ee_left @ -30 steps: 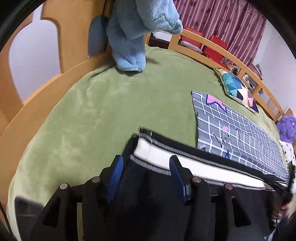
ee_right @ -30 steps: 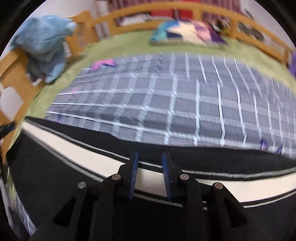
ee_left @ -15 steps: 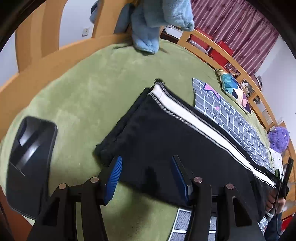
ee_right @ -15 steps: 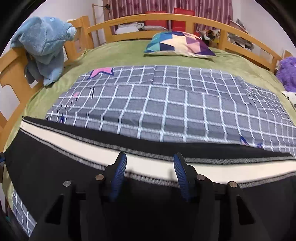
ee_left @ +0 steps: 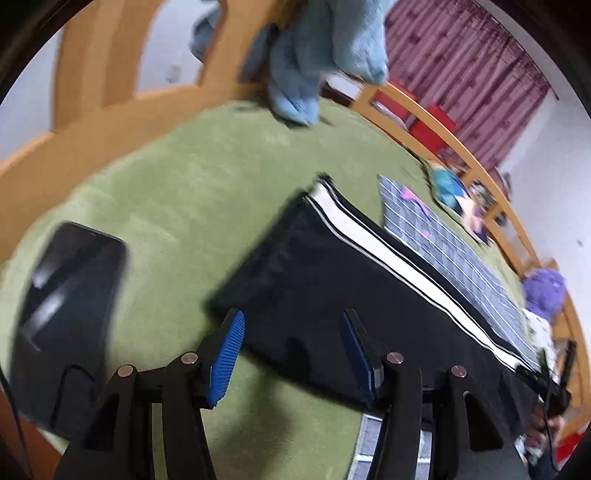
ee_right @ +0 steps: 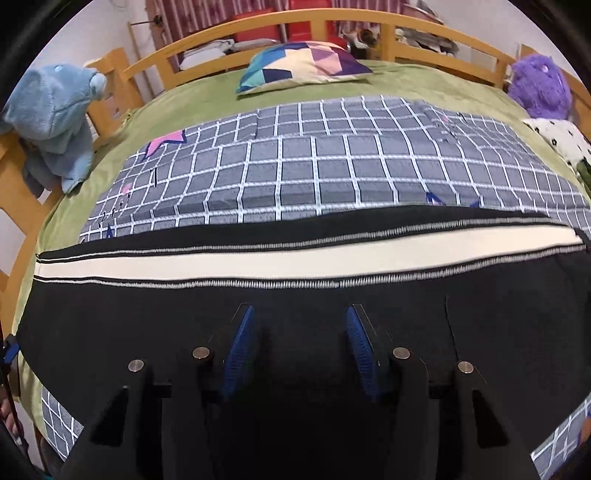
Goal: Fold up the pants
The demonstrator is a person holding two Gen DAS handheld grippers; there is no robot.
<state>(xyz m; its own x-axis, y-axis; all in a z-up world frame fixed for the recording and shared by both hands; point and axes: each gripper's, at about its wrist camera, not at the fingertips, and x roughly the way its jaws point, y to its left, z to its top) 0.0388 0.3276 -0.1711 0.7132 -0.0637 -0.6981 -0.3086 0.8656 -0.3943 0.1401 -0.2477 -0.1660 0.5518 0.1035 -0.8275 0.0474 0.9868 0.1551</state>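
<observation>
We are looking down at the pants, black with a white stripe along the side, lying flat across a green blanket on a bed with a wooden frame. Their far long edge is overlapping a grey checked sheet.

Our left gripper is hanging over the end of the pants, its blue-padded fingers spread apart with nothing pinched; the cloth's corner is showing in the gap beneath them. A black phone-like slab is lying on the blanket to the left.

Our right gripper is hovering over the middle of the pants. Its jaws have just been opening, and they are now standing apart with only the flat cloth below them.

A blue plush toy is draping over the rail, a patterned pillow is resting near the headboard, and a purple plush is sitting at the right.
</observation>
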